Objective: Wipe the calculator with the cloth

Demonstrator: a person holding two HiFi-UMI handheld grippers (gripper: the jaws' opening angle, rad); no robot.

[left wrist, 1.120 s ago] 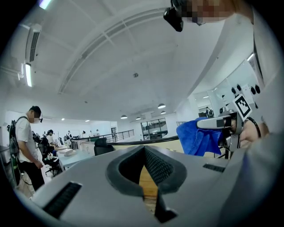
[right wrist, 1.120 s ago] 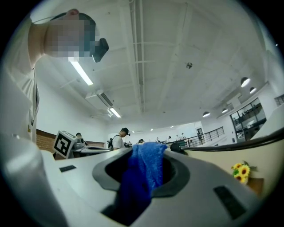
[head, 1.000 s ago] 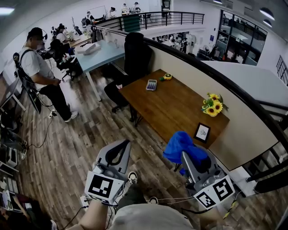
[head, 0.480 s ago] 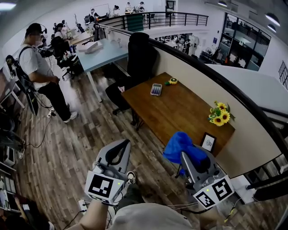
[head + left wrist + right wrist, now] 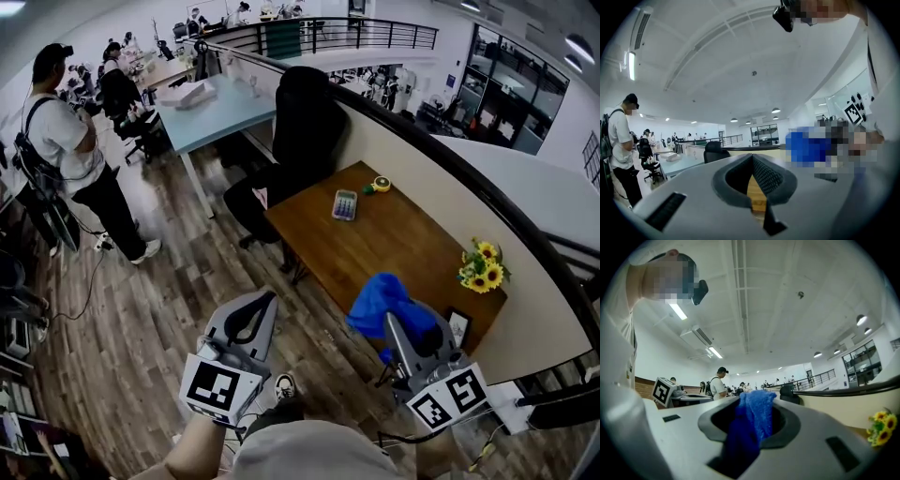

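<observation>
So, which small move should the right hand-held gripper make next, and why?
Probably carry the right hand-held gripper forward toward the calculator. It grips the blue cloth, but the calculator lies at the far end of the wooden table, apart from it.

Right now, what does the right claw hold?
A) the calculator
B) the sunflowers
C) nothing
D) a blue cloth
D: the blue cloth is pinched in the right claw, while the calculator lies far off on the table.
</observation>
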